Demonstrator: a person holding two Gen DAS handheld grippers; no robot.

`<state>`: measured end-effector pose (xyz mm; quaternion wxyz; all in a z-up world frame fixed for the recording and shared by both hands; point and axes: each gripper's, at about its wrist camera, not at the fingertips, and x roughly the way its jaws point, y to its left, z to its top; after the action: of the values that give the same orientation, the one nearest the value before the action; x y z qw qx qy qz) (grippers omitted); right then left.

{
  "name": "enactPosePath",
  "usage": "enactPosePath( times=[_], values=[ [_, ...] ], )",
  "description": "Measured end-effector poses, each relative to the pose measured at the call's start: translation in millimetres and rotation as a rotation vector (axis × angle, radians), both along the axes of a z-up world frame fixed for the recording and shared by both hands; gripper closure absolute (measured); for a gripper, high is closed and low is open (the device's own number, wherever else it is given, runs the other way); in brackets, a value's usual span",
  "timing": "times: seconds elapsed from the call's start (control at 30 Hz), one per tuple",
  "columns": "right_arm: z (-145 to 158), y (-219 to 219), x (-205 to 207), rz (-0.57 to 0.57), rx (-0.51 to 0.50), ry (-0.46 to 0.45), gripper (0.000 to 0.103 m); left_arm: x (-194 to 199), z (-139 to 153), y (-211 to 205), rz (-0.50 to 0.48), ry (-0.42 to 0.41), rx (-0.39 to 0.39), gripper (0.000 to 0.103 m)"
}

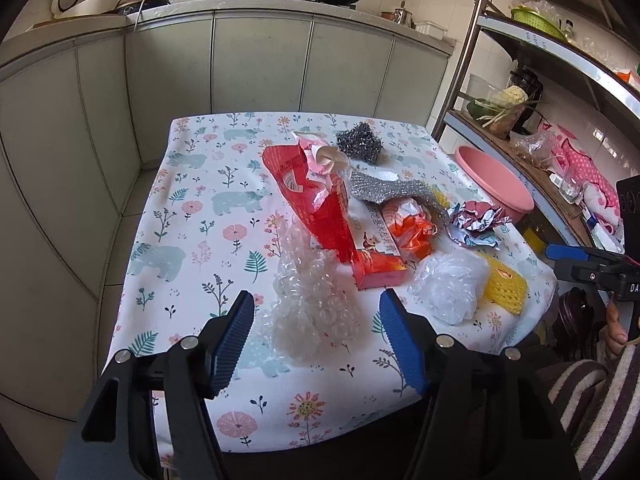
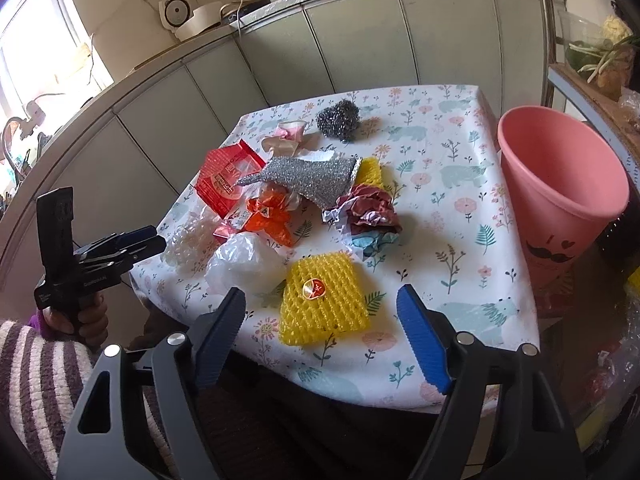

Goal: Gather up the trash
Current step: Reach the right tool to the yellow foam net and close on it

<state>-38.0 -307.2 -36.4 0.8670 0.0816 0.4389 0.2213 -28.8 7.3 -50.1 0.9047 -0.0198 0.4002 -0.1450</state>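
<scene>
Trash lies piled on a small table with a floral cloth [image 1: 192,216] [image 2: 452,216]. Clear bubble wrap [image 1: 308,300] [image 2: 188,240] lies nearest my left gripper [image 1: 316,308], which hovers open just above and in front of it, touching nothing. A yellow foam fruit net [image 2: 320,304] [image 1: 504,284] lies right ahead of my open right gripper [image 2: 320,304], which holds nothing. Further back are a red wrapper [image 1: 308,196] [image 2: 224,180], an orange box [image 1: 380,256], a crumpled clear bag [image 1: 452,280] [image 2: 244,260], crumpled foil paper [image 1: 476,220] [image 2: 368,208], silver mesh [image 2: 312,180] and a steel scourer [image 1: 358,142] [image 2: 338,118].
A pink bin [image 2: 560,184] [image 1: 496,180] stands off the table's right side. A metal shelf rack [image 1: 560,92] with vegetables and bags stands behind it. Grey kitchen cabinets [image 1: 260,64] run along the back. A hand in a striped sleeve [image 2: 40,360] holds the left gripper.
</scene>
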Motion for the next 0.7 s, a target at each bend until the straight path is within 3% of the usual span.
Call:
enactPosePath(
  times=[0.17,0.23,0.47,0.5,0.57,0.7],
  values=[
    [-12.7,7.6,7.1,0.029,0.01,0.071,0.024,10.7,-13.4,0.8,0.004,0.06,0.01,0.049],
    [-18.1,13.5,8.5,0.045,-0.012,0.084,0.025,14.4,-18.4,1.6,0.009,0.077,0.018,0.059],
    [-43.8,24.7,23.7,0.075,-0.067,0.193,0.056,21.7,-24.9,2.5,0.0,0.091,0.02,0.074],
    [-43.7,24.5,24.9,0.082,-0.057,0.192,0.063,22.7,-24.8,1.9,-0.003,0.088,0.021,0.076],
    [-43.0,23.4,29.8,0.079,-0.039,0.192,0.087,25.7,-23.4,-0.3,-0.006,0.08,0.027,0.077],
    [-47.3,21.2,46.4,0.045,-0.038,0.185,0.091,36.6,-20.6,-3.5,-0.002,0.073,0.025,0.079]
  ],
)
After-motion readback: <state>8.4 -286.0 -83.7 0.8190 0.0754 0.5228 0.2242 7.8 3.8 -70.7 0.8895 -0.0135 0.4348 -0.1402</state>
